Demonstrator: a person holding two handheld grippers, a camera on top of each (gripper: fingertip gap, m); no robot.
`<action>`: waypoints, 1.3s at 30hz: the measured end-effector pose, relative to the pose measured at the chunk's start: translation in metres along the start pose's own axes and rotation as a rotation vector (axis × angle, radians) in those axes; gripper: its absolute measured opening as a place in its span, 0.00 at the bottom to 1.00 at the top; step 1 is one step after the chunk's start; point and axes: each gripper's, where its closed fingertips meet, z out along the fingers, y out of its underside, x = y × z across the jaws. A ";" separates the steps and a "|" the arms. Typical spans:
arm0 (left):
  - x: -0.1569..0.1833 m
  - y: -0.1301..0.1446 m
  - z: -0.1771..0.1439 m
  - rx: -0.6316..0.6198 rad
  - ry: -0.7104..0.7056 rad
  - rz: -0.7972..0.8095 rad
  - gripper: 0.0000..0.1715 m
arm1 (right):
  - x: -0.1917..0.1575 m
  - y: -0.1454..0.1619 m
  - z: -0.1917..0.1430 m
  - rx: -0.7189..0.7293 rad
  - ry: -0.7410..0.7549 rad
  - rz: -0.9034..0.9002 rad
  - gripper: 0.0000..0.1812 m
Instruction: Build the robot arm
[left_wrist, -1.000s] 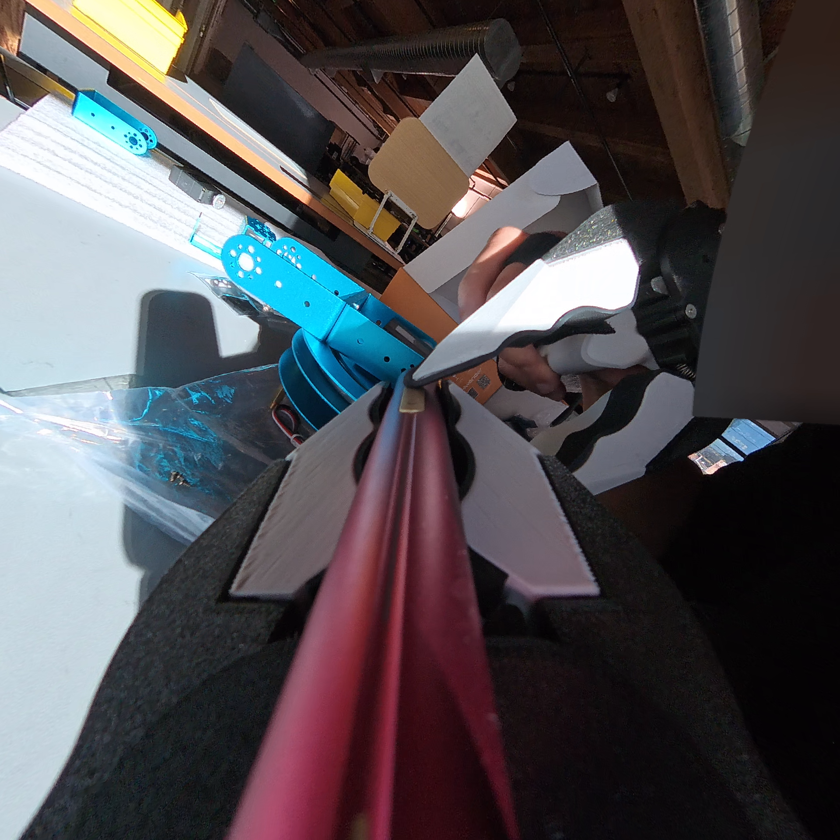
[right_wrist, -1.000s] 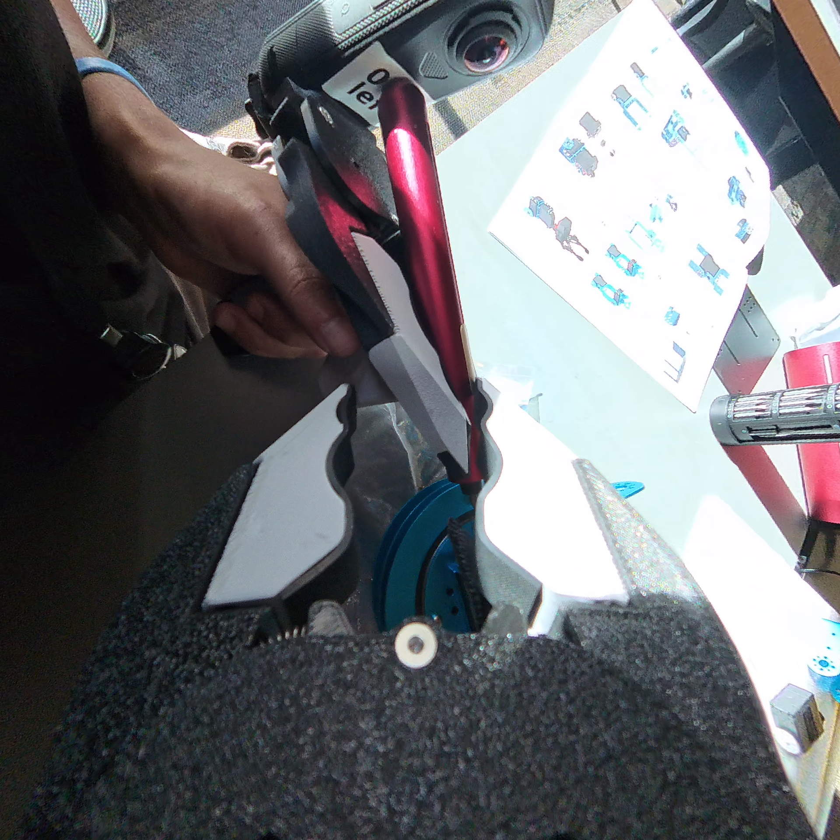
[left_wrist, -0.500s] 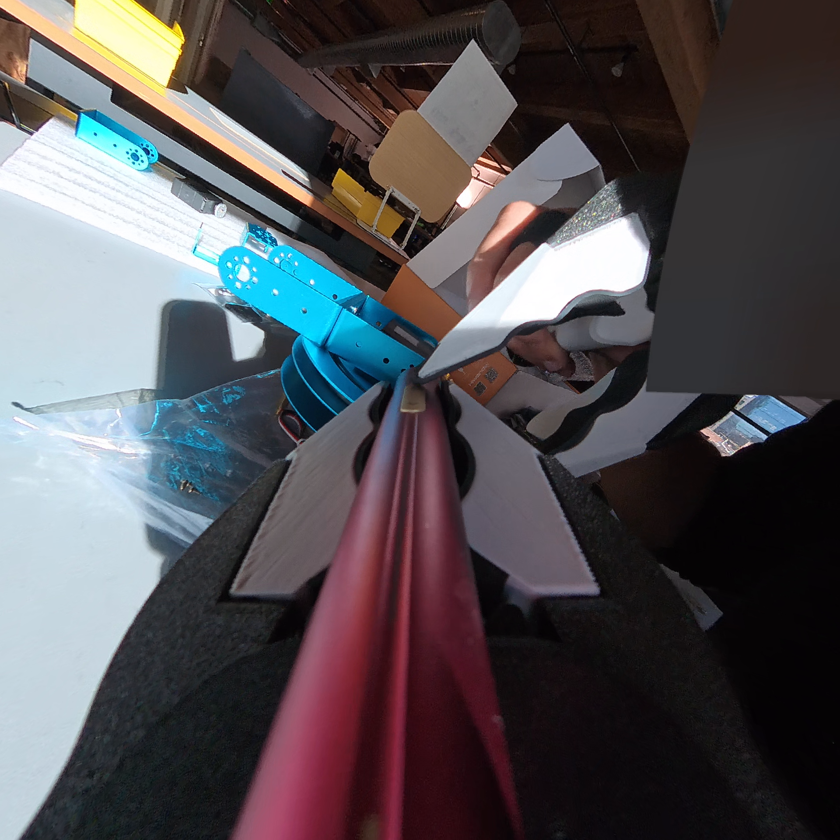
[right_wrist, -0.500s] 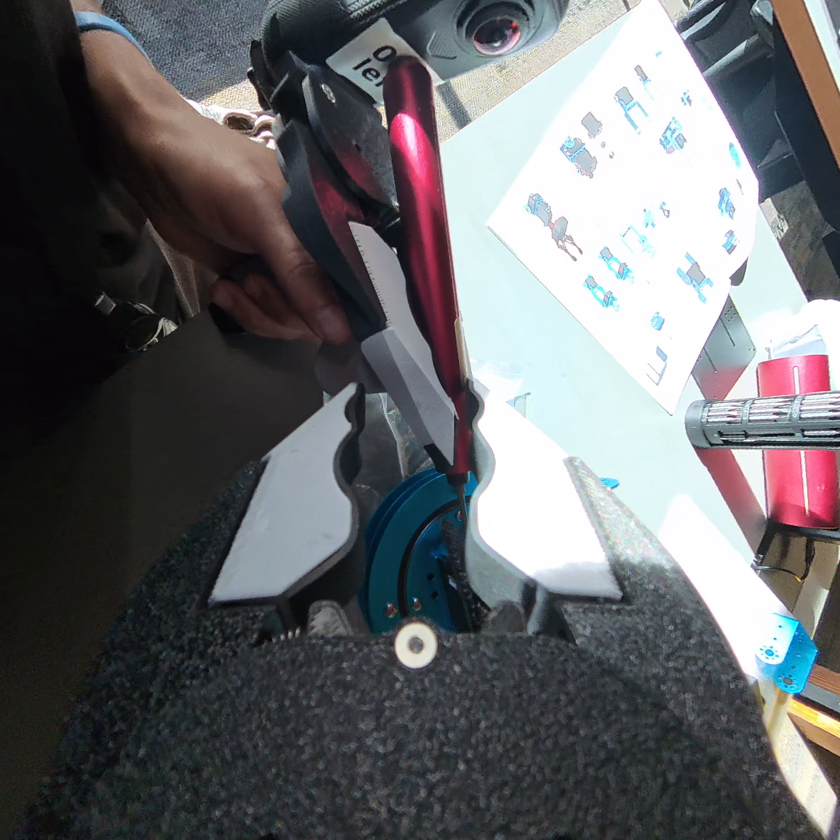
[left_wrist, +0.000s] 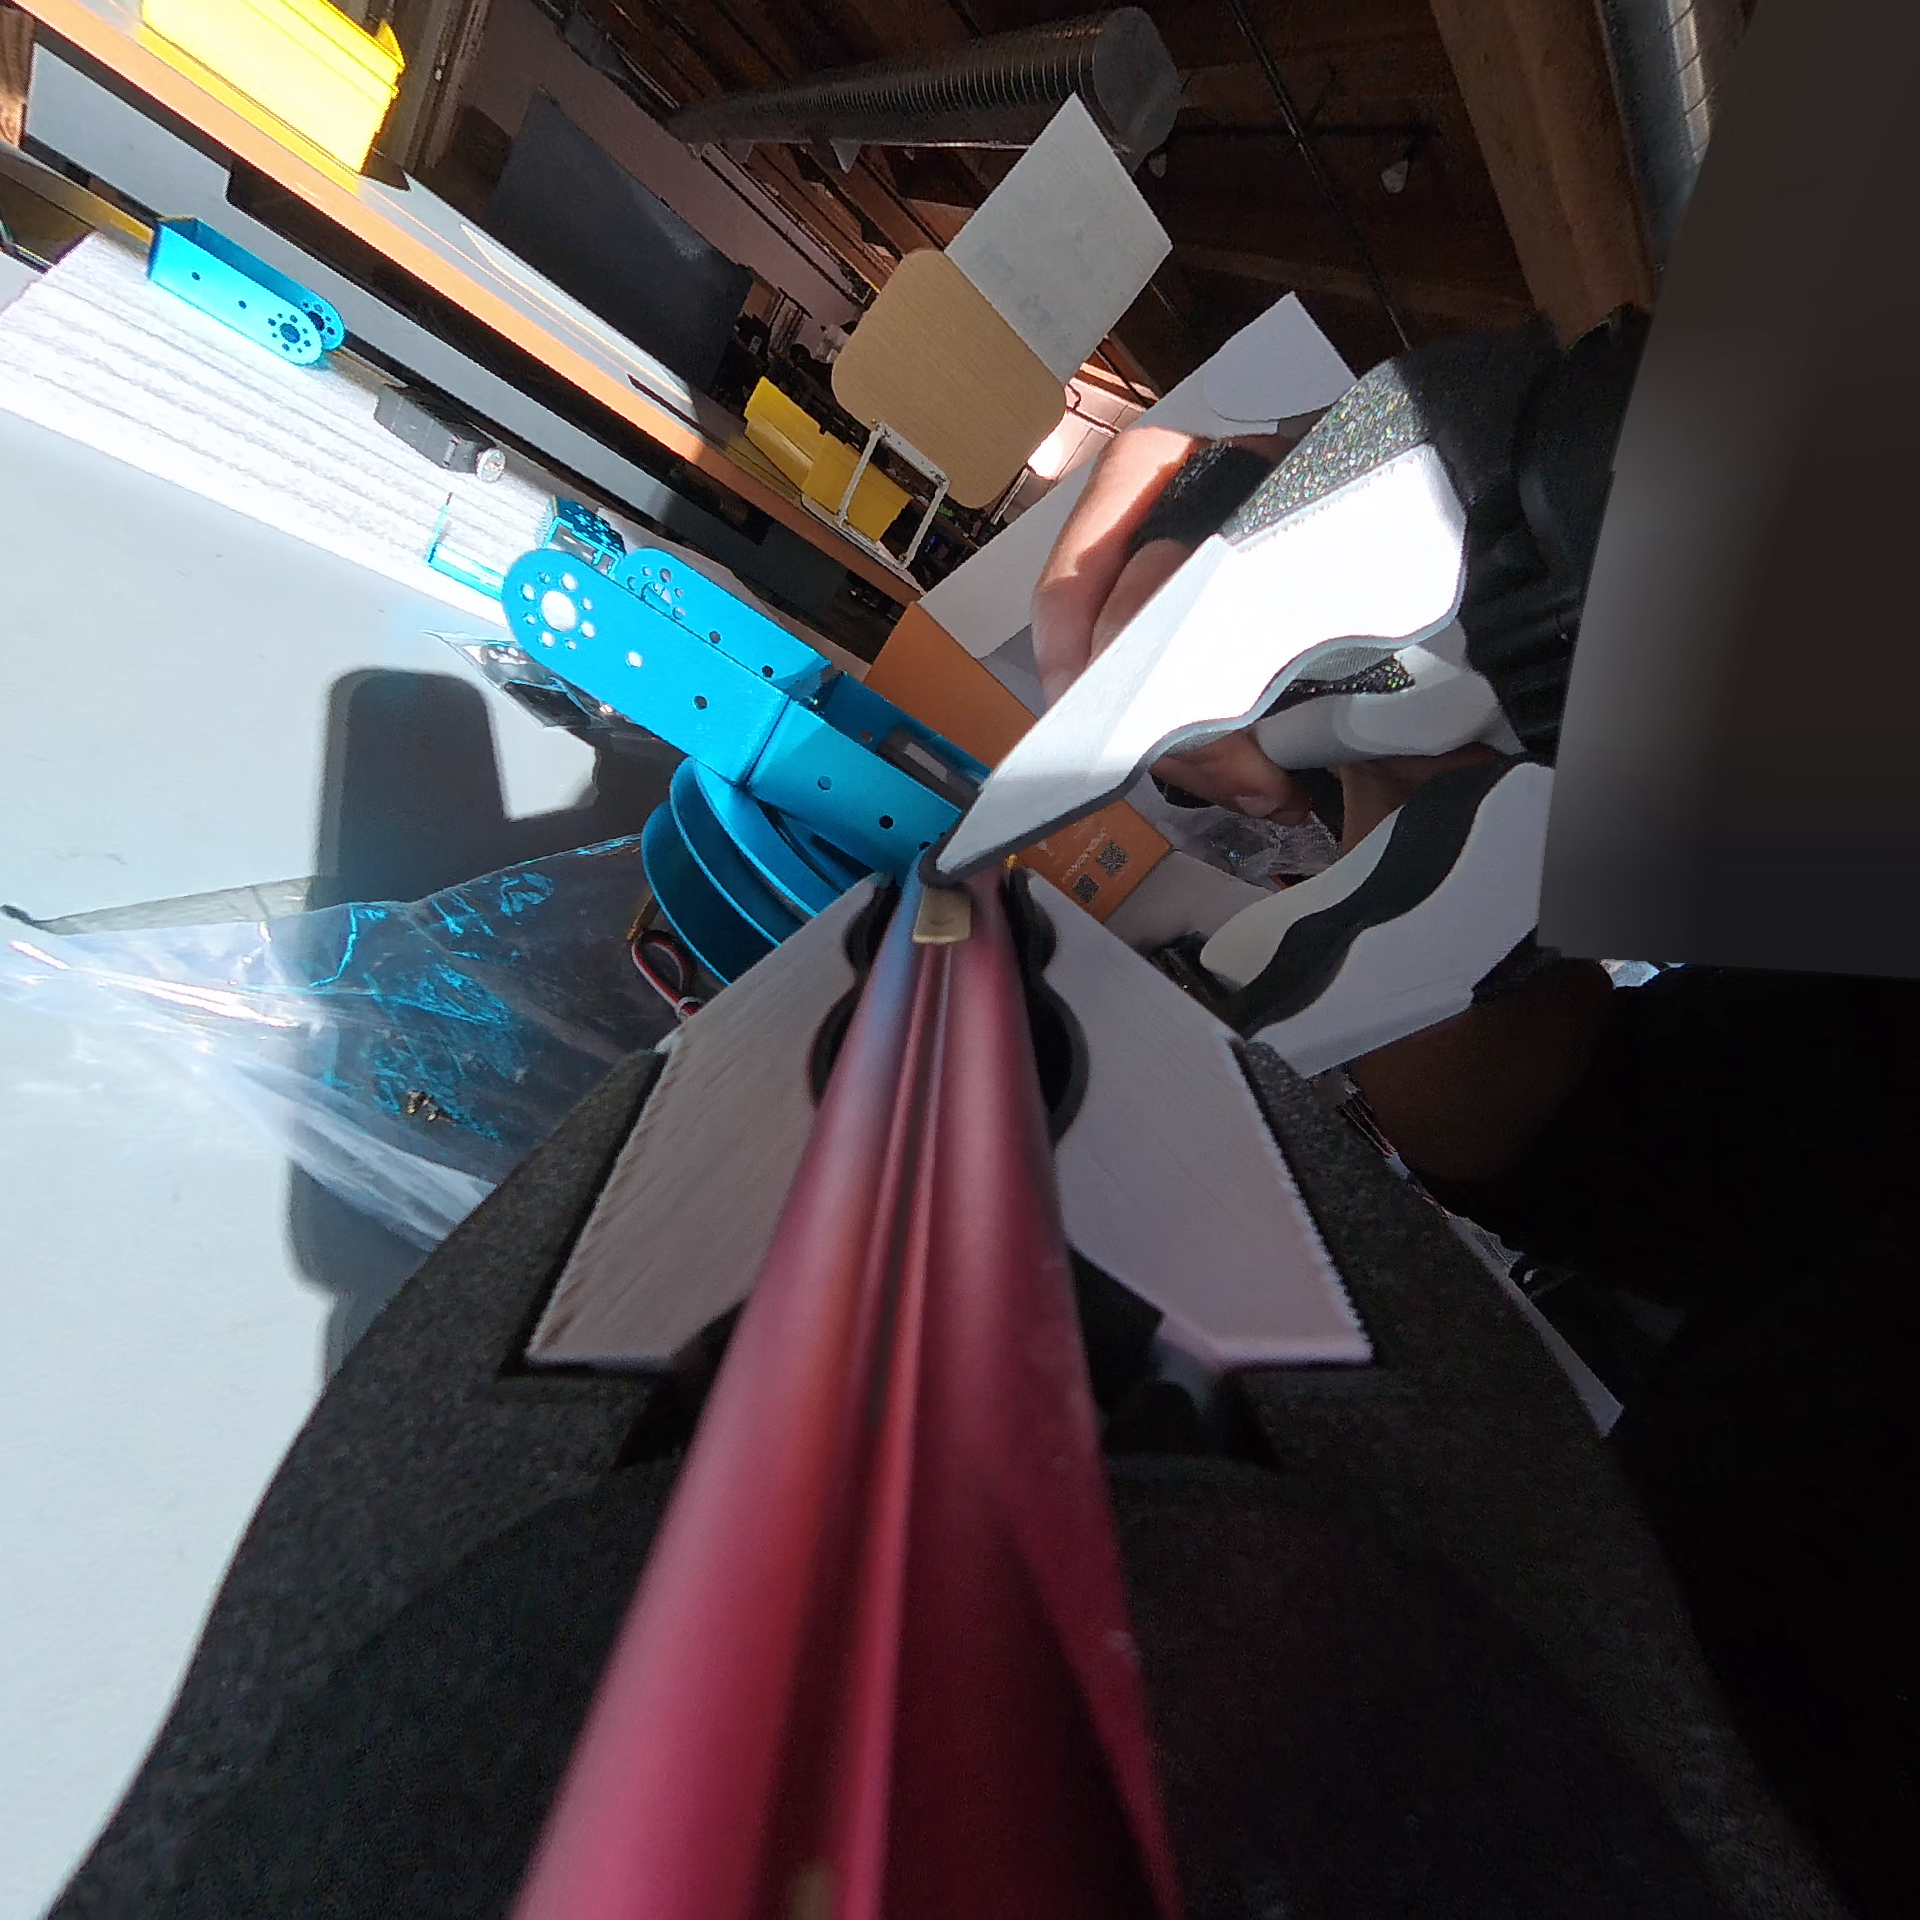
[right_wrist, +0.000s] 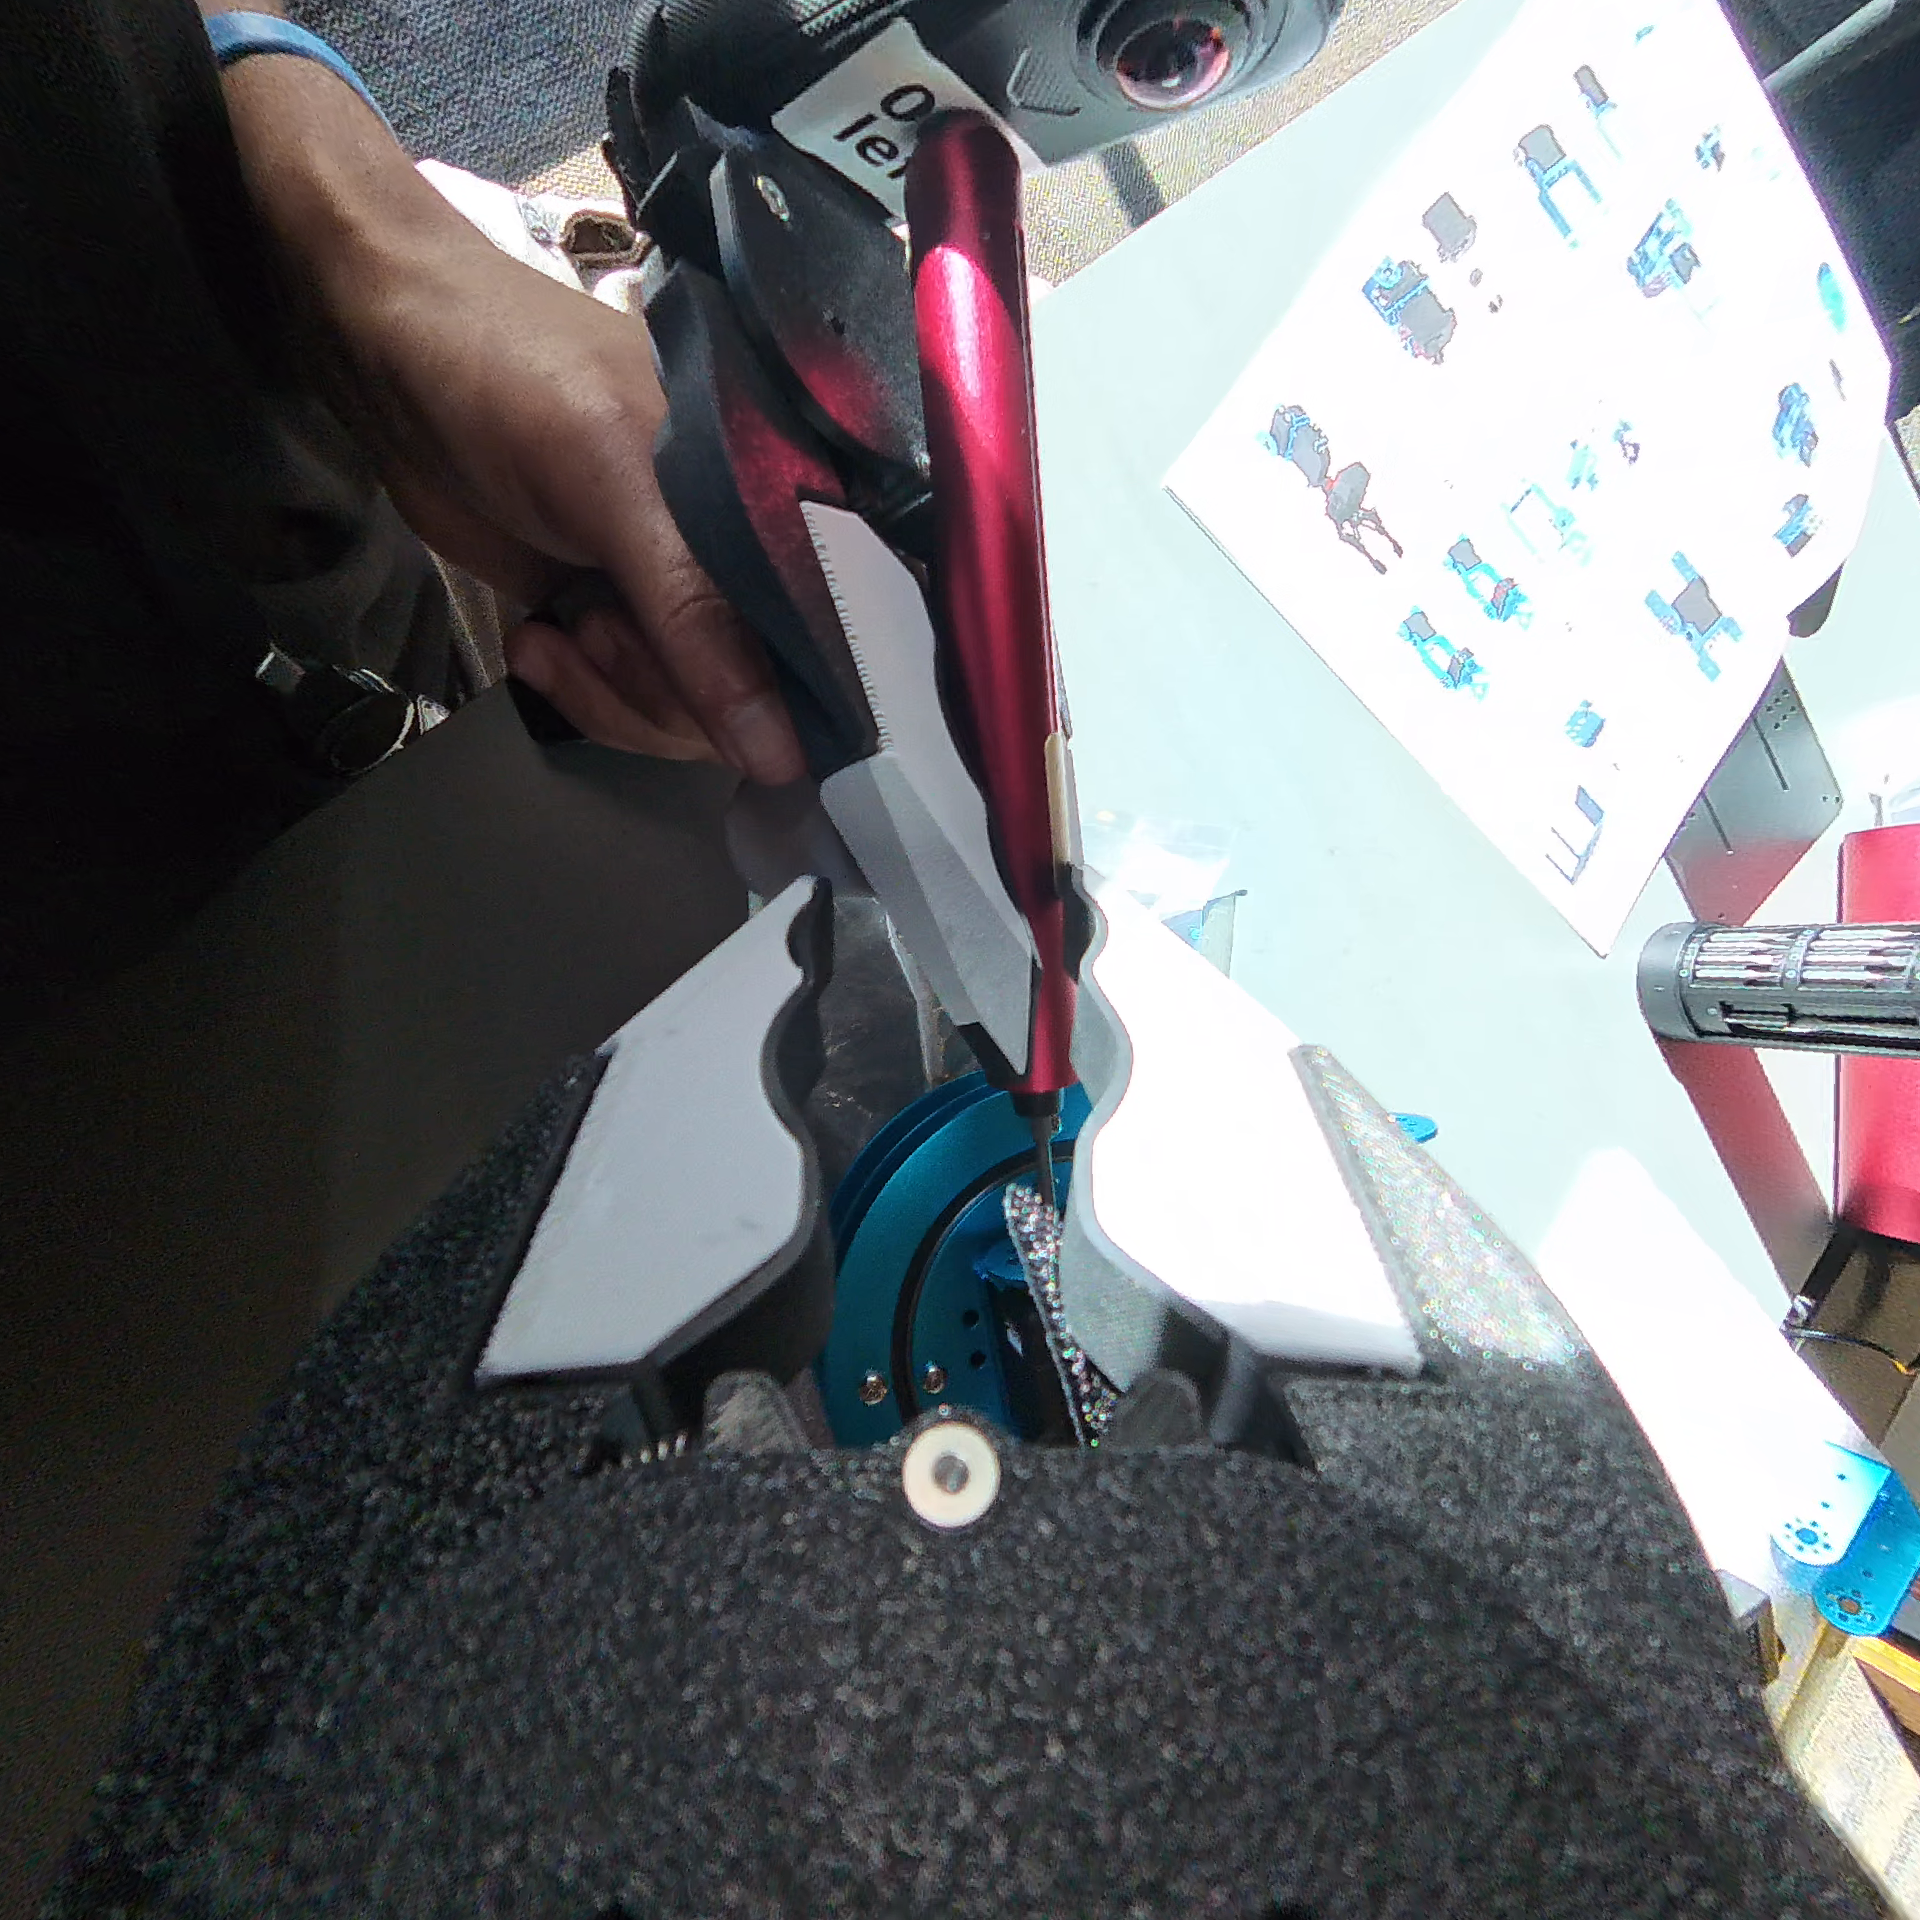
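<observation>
the left wrist view sits very close behind the left claw (left_wrist: 940, 914), tipped sideways, looking along the long shiny red pen-shaped tool (left_wrist: 894, 1351) across the white tabletop (left_wrist: 156, 675). the right wrist view sits just behind the right claw (right_wrist: 945, 1049) and looks down. both views show the round blue metal disc part (left_wrist: 717, 883) (right_wrist: 914, 1278), the red tool (right_wrist: 987, 582) and the other claw.

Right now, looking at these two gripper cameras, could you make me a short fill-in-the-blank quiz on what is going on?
1. The left gripper is shut on a ____ screwdriver.
2. The screwdriver's tip points at a round base made of ____ metal.
3. The right gripper has its jaws apart on either side of that ____.
4. The printed sheet lies on the ____ table.

Missing words: red; blue; base; white
</observation>
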 end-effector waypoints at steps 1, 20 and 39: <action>0.000 0.000 0.000 0.000 0.001 0.000 0.12 | 0.000 0.000 0.000 -0.004 -0.001 0.003 0.24; -0.006 0.013 0.004 -0.096 -0.049 0.014 0.12 | -0.002 0.003 0.003 0.015 -0.022 0.025 0.21; -0.011 -0.011 -0.030 0.011 -0.016 0.018 0.12 | 0.001 0.080 -0.079 0.343 0.394 0.801 0.20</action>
